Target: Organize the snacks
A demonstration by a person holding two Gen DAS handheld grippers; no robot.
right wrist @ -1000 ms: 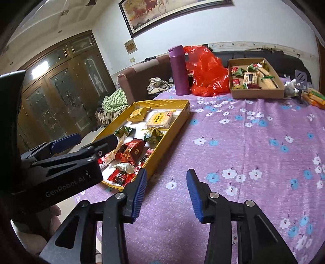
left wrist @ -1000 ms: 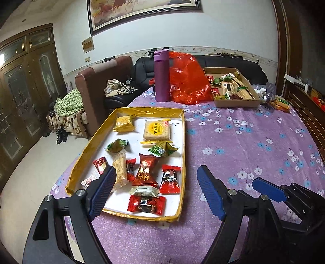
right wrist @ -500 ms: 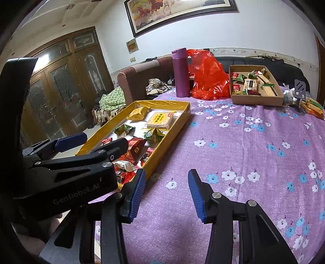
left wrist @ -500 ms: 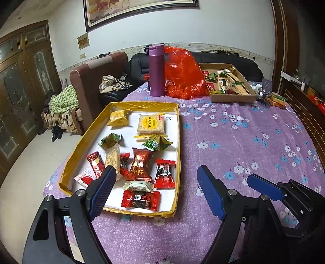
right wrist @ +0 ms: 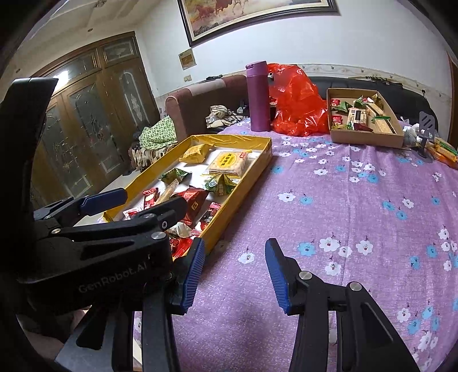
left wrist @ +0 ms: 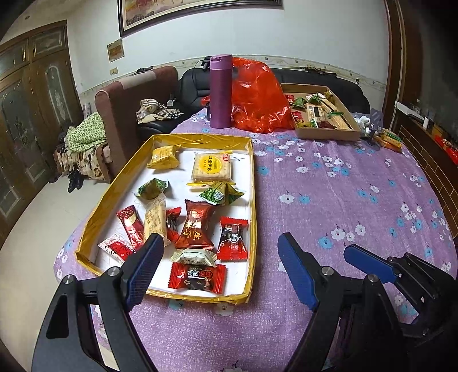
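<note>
Left gripper nearer gold tray, red snack just ahead, lying crosswise; right gripper over cloth (both spread, empty)

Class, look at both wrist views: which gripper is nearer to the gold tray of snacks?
Left. The left gripper hangs over the gold tray's near end; the right gripper is beside it, over bare tablecloth.

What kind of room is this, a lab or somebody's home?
Most likely a home living room. A black sofa and an armchair stand behind the table with its flowered purple cloth, and a framed painting hangs on the wall.
</note>
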